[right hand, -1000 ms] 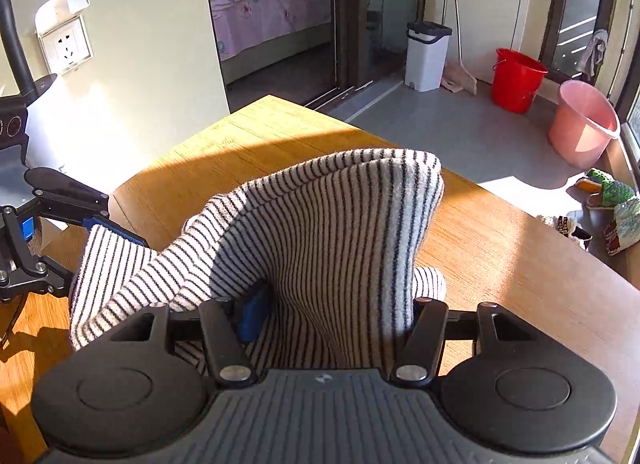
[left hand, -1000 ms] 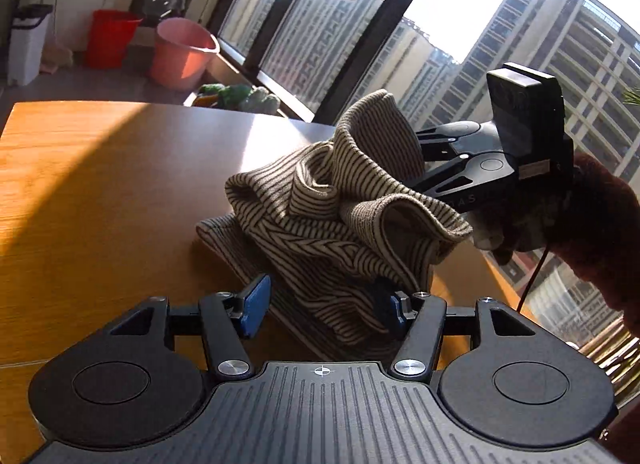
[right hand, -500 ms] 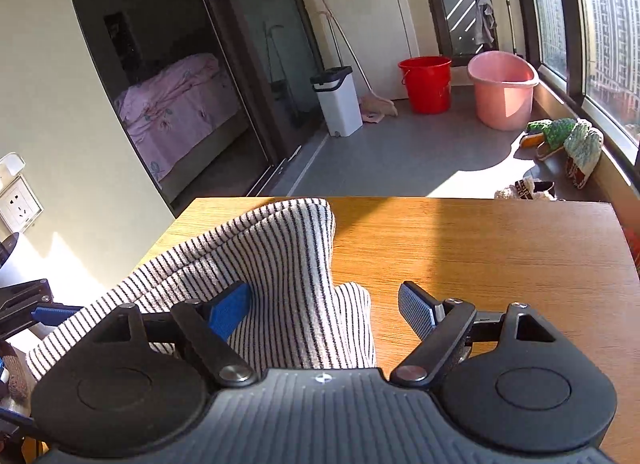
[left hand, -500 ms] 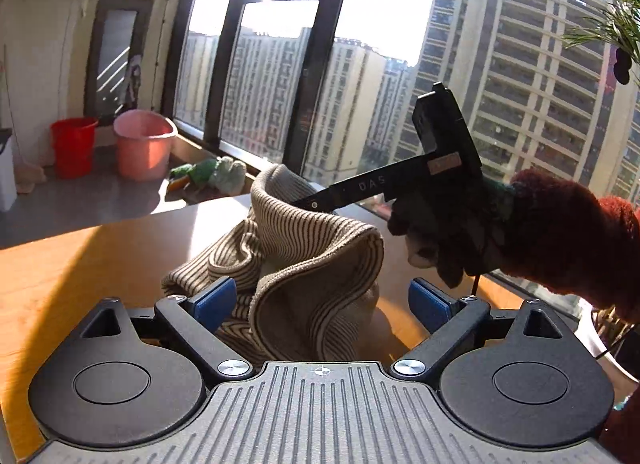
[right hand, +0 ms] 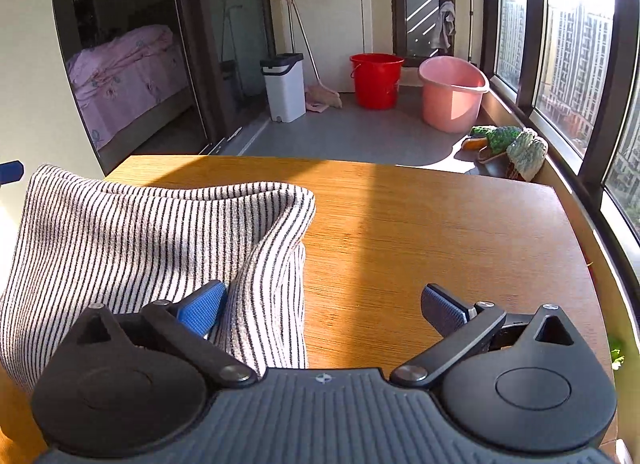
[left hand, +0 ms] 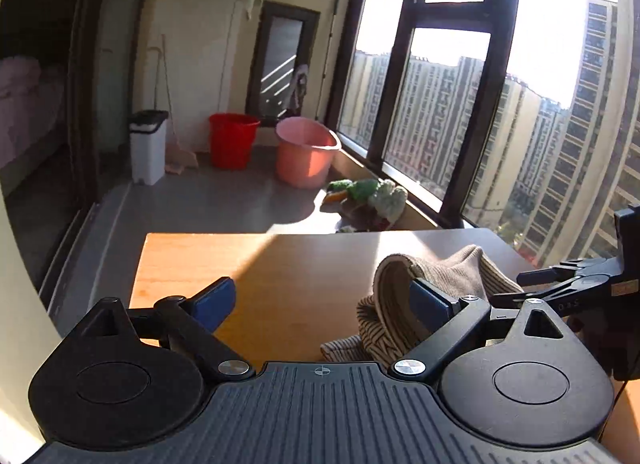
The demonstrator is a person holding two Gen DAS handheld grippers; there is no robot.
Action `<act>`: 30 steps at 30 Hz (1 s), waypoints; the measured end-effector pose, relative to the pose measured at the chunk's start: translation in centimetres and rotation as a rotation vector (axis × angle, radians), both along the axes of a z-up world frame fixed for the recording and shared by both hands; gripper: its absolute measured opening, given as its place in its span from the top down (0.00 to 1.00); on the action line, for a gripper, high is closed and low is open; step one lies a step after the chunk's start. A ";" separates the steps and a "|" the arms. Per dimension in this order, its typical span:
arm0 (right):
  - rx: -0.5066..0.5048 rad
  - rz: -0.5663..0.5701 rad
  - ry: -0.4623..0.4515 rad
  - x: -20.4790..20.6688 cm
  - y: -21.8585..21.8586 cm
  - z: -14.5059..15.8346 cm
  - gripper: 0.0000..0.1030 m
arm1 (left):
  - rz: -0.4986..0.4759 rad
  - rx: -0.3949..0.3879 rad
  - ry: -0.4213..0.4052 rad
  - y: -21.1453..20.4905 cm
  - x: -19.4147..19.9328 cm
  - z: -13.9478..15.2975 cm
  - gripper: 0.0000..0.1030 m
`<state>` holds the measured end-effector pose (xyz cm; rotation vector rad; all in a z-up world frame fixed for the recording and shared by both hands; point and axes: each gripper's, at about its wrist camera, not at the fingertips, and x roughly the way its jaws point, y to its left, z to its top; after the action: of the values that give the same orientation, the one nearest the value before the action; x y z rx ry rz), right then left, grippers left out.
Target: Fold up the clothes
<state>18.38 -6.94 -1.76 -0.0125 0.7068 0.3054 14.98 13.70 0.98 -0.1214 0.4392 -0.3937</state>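
A striped knit garment [right hand: 152,240] lies bunched on the wooden table [right hand: 440,232], at the left of the right wrist view. My right gripper [right hand: 320,308] is open; its left pad touches a fold of the cloth and its right pad hangs over bare wood. In the left wrist view the same garment [left hand: 400,304] sits rumpled at lower right, behind my right pad. My left gripper [left hand: 324,300] is open with only tabletop between its pads. The right gripper's black body [left hand: 580,280] shows beside the cloth at the far right.
Beyond the table's far edge are a white bin [right hand: 285,86], a red bucket [right hand: 376,80], a pink tub [right hand: 452,92] and green cloths [right hand: 508,144] by the window. A doorway on the left shows a pink bed [right hand: 124,76]. Tall windows run along the right.
Both grippers have let go of the garment and opened wide. The cloth has dropped from a raised hump to a lower heap. The left camera has swung left, away from the cloth.
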 end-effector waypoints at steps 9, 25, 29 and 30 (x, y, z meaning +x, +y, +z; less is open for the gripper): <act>0.037 -0.056 -0.013 -2.7 -0.3 0.6 0.00 | -0.320 0.219 -0.006 -9.3 2.3 -1.2 0.03; 0.572 -0.006 0.290 -5.3 -2.7 -4.0 0.33 | -0.205 0.040 0.306 -4.3 5.5 -7.1 0.08; 0.550 -0.025 0.268 -3.7 -2.4 -3.9 0.33 | -0.199 0.015 0.332 -3.9 4.7 -7.0 0.09; 0.537 -0.029 0.258 -3.3 -2.2 -3.8 0.33 | -0.197 0.008 0.339 -3.9 4.6 -7.0 0.09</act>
<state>15.05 -9.17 -5.57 0.5548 0.8604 0.4664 19.60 9.81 -6.02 -0.1382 0.7907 -0.5682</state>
